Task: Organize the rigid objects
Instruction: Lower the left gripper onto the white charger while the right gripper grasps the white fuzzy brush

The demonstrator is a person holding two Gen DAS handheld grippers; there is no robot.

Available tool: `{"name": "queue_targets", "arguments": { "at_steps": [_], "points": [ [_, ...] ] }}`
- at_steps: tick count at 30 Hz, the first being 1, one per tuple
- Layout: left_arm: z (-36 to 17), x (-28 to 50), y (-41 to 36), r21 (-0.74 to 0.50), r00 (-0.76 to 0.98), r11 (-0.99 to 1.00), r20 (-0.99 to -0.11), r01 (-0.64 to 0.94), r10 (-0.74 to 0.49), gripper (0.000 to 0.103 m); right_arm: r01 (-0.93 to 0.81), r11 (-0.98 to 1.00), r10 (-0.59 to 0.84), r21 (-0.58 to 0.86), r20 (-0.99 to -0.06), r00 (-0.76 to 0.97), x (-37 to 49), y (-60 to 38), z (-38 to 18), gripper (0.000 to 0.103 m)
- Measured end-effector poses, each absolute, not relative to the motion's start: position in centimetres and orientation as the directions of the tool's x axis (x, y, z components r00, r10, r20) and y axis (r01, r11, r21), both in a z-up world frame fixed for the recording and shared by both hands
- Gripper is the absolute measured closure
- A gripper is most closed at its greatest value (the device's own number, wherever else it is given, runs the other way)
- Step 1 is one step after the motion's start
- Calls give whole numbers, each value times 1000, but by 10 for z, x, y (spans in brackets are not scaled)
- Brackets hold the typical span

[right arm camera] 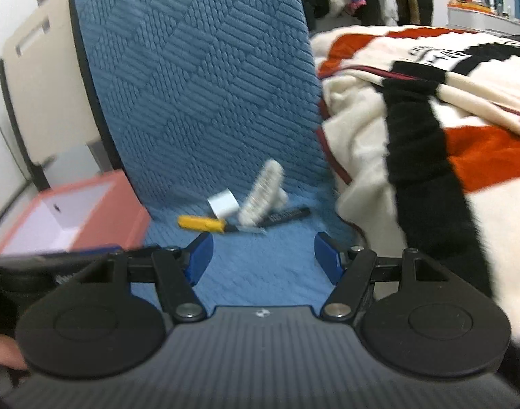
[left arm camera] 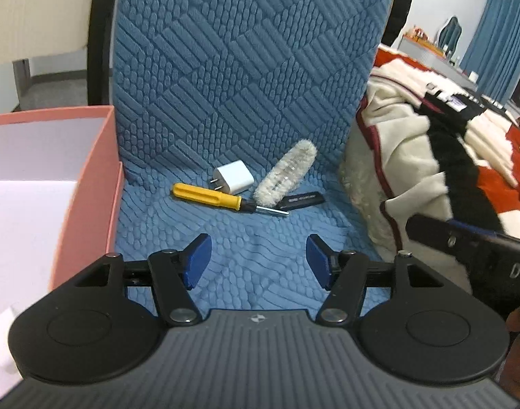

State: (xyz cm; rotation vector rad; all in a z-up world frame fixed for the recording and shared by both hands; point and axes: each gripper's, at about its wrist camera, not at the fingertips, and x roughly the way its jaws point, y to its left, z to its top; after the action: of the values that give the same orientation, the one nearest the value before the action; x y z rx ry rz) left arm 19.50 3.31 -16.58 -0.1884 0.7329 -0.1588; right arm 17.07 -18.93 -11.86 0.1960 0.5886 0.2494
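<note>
- Leftmost, the pink box [left arm camera: 99, 184] stands open on the seat's left edge, beside the blue quilted chair cushion [left arm camera: 246, 245]; I judge it to be where the small things are meant to go.
- Next, the left claw [left arm camera: 258, 260] hangs released over bare cushion, nothing between its blue pads [left arm camera: 198, 255].
- Straight ahead of that claw, well apart from it, lies the yellow screwdriver [left arm camera: 208, 197], its long axis running across the view, handle toward the box and tip to the right.
- Just behind the screwdriver sits the white charger plug [left arm camera: 236, 176], prongs pointing at the handle.
- To the right of the plug, the fuzzy white roller [left arm camera: 287, 172] leans up diagonally, its lower end touching the screwdriver's shaft and resting over a black flat bar [left arm camera: 304, 200].
- Further right, the right claw [right arm camera: 263, 257] is also released and empty; the pile lies ahead of it and slightly left.
- Judging from both views, the left claw looks better lined up with the handle, though its jaws would need to turn to close across it.
- Rightmost, a striped blanket [left arm camera: 413, 143] crowds the seat edge.
</note>
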Motion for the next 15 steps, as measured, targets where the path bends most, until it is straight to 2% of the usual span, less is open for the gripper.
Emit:
{"name": "queue_targets", "arguments": {
  "at_steps": [4, 11, 15],
  "points": [
    [-172, 214, 35, -177, 726, 978, -657, 112, -202, 36, -159, 952, 279, 263, -521, 807, 190, -188, -126, 35],
    [-186, 249, 40, -237, 702, 967, -674, 89, -230, 36, -133, 955, 259, 266, -526, 810, 235, -190, -135, 35],
    [-188, 267, 35, -222, 712, 972, -671, 75, -208, 36, -121, 935, 292, 334, -531, 795, 264, -194, -141, 35]
  ]
}}
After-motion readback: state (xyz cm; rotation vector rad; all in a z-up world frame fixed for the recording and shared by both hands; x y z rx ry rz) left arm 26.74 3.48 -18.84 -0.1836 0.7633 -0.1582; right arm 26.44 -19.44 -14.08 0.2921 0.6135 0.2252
